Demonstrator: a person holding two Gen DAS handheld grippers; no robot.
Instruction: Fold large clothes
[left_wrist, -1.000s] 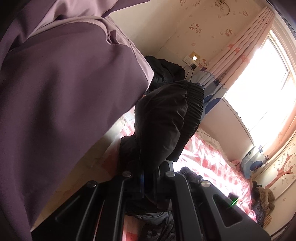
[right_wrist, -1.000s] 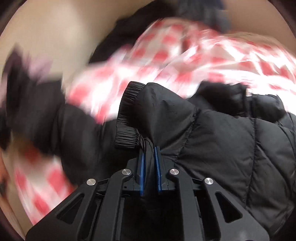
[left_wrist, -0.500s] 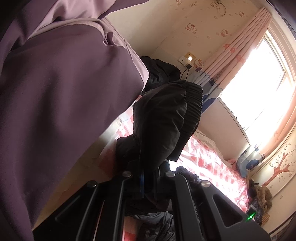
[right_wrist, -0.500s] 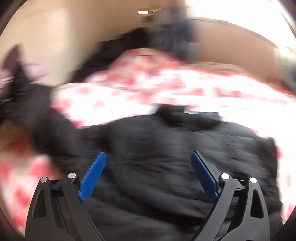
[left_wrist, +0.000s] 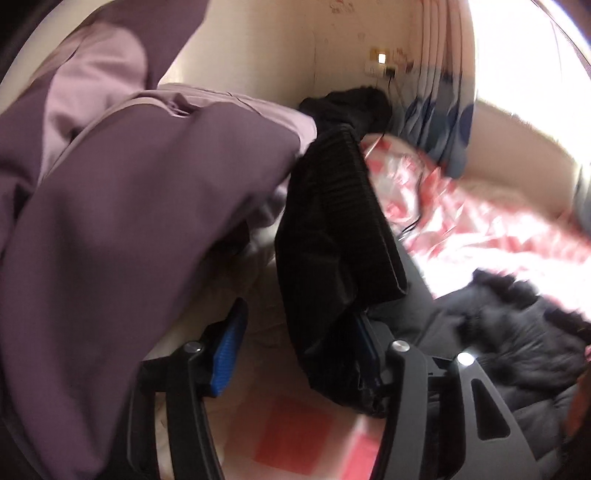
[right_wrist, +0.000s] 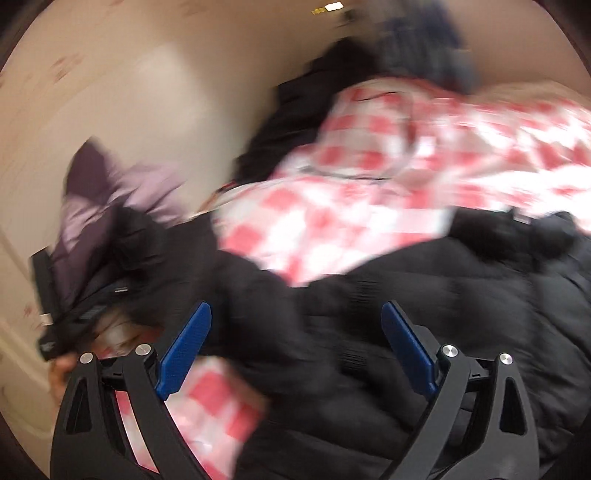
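Left view: my left tool (left_wrist: 295, 354) has just been opening, jaws now about half apart. The black ribbed cuff (left_wrist: 343, 206) of the jacket sleeve sits between them, lying against the right pad, clear of the left pad (left_wrist: 227, 354), so it's released, not pinched. My purple sleeve (left_wrist: 129, 221) crowds the left of the frame. The sleeve hangs over the checked bed sheet (left_wrist: 295, 439), and the jacket (left_wrist: 517, 347) body lies lower right. To do this well, I'd back the left tool straight off so the pad doesn't drag the cuff out of place; it looks slick and puffy, likely to spring back. Right view, blurred: my right tool (right_wrist: 295, 339) is wide open with nothing between the pads, hovering over the jacket's black quilted body (right_wrist: 443, 317), which lies on the bed with the checked sheet behind it. A dark clothes pile (right_wrist: 295, 103) sits by the wall at the back. Left edge shows the other tool and a hand, too smeared to read detail. Judgement: sleeve fold-in looks done on this side. Next grab should be a hem or shoulder edge, pinching one full layer at the seam. Check first that both cuffs lie flat on the body before folding across. Risk: trapped air makes the fold pop open, so press down after laying it.
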